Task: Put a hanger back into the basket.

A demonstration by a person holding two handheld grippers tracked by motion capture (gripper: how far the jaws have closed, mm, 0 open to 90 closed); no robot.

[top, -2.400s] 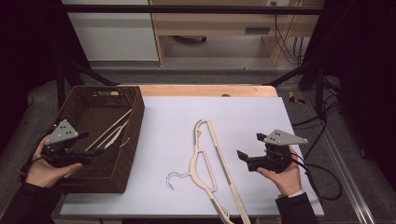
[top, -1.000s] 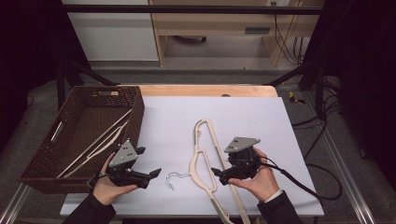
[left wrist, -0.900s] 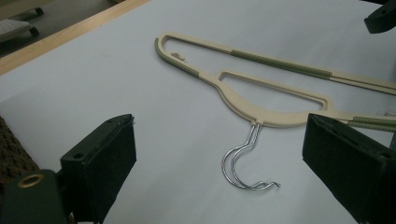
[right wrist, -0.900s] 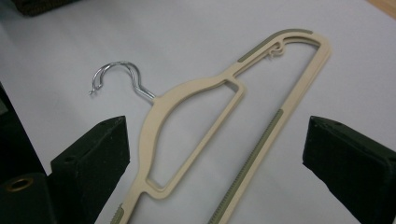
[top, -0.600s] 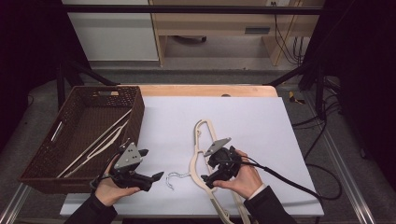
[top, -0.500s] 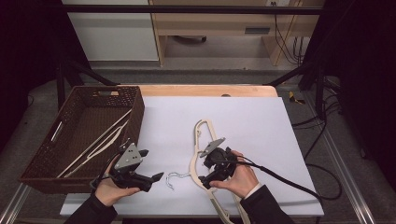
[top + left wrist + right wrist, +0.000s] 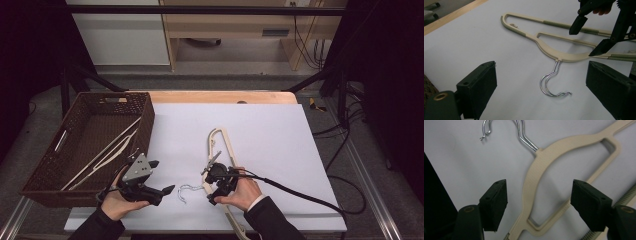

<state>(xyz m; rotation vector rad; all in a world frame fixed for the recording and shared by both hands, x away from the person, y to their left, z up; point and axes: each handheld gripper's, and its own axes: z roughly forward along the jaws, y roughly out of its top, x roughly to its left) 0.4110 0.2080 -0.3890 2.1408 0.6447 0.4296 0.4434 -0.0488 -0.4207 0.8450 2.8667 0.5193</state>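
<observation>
High view shows, at the near edge of the worktop (image 7: 300,150), two hands, each with a gripper. At the near left, the left gripper (image 7: 167,190) hovers with its jaws wide apart and nothing between them; they point toward the steel hook (image 7: 186,191) of the cream hangers (image 7: 222,150), which lies just to the right of it. In the left gripper view the hook (image 7: 552,83) looks double, so two hangers (image 7: 554,47) seem to lie stacked one on the other. Just to the right of the hook, the right gripper (image 7: 214,186) is low over the neck of the hangers. Its jaws have just been closing, and in the right gripper view they stand on both sides of the curved neck (image 7: 541,177) without pressing it yet, so I judge the grip is not made. The risk from here: if the jaws close on the upper hanger alone, the lower one may drag along by its hook and then drop; if they close off-centre on the curved, smooth plastic, the hangers may pivot and slide out. The long arms could also strike the basket (image 7: 75,190) rim during transfer. Farther to the left this brown woven basket stands, with other hangers (image 7: 102,152) already lying inside.
</observation>
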